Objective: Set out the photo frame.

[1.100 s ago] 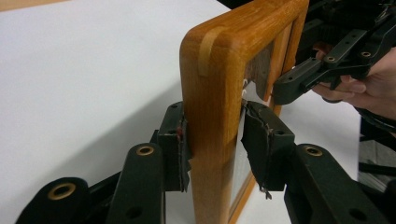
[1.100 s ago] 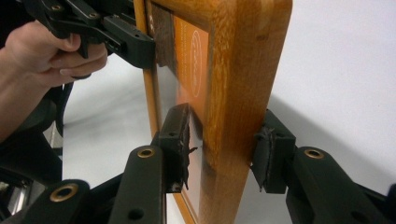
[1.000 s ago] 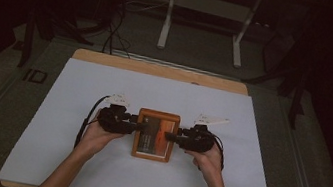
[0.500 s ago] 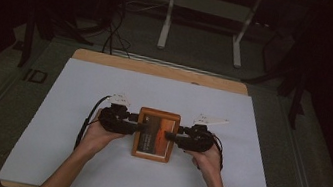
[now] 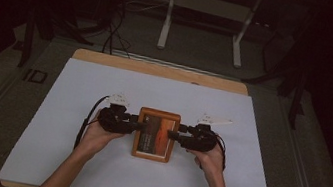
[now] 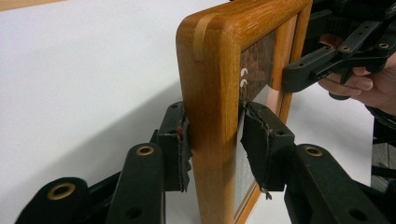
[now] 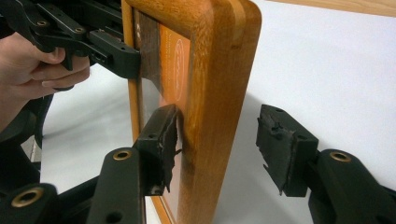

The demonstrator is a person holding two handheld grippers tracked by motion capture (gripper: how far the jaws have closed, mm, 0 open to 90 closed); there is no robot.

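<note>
A person sits at a table with a white cover and holds a black gripper in each hand. In the middle of the table, between the two grippers, is a wooden picture frame with an orange and brown picture inside it.

In the high view the left gripper comes at the frame from its left side, and the right gripper comes from its right side. The left hand and the right hand rest low on the white cover.

In the left gripper view the left gripper has its jaws on both sides of the frame's wooden edge. Both pads press on the wood, so it holds the frame tight. Its jaws have just been closing on that edge.

In the right gripper view the right gripper has the other edge of the frame between its jaws. One pad touches the front of the frame. The other pad stands off from the wood with a clear gap. So this gripper is loose and does not squeeze the frame. Its jaws have just been opening wider.

The frame stands up on one side in both gripper views.
</note>
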